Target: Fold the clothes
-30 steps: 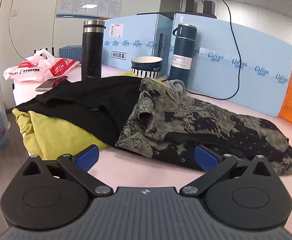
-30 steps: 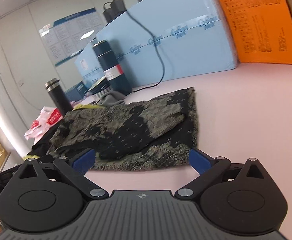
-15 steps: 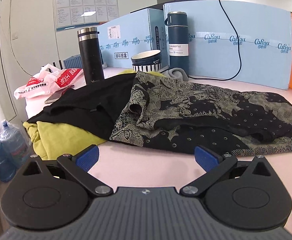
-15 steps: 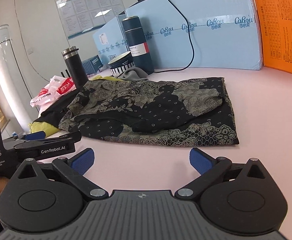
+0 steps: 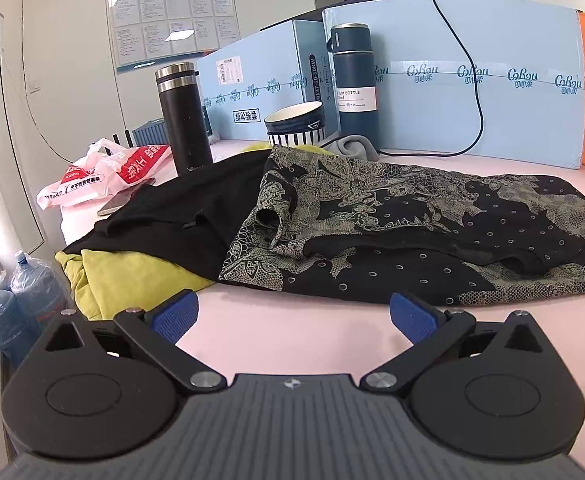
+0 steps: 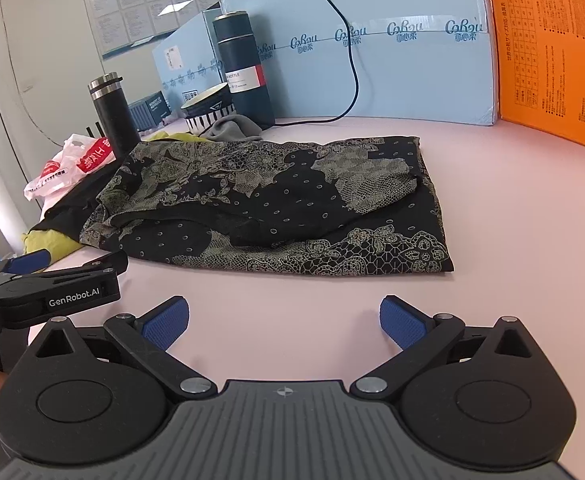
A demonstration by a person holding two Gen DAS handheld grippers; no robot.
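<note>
Both tools, left tool (image 5: 292,316) and right tool (image 6: 284,322), released; patterned garment (image 6: 276,200) ahead, 2 flasks (image 5: 182,116) behind.

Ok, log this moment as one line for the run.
phase: pre-grasp | left gripper: open, empty | right gripper: open, empty | patterned garment: flat on table, untouched | black garment: over yellow one
</note>
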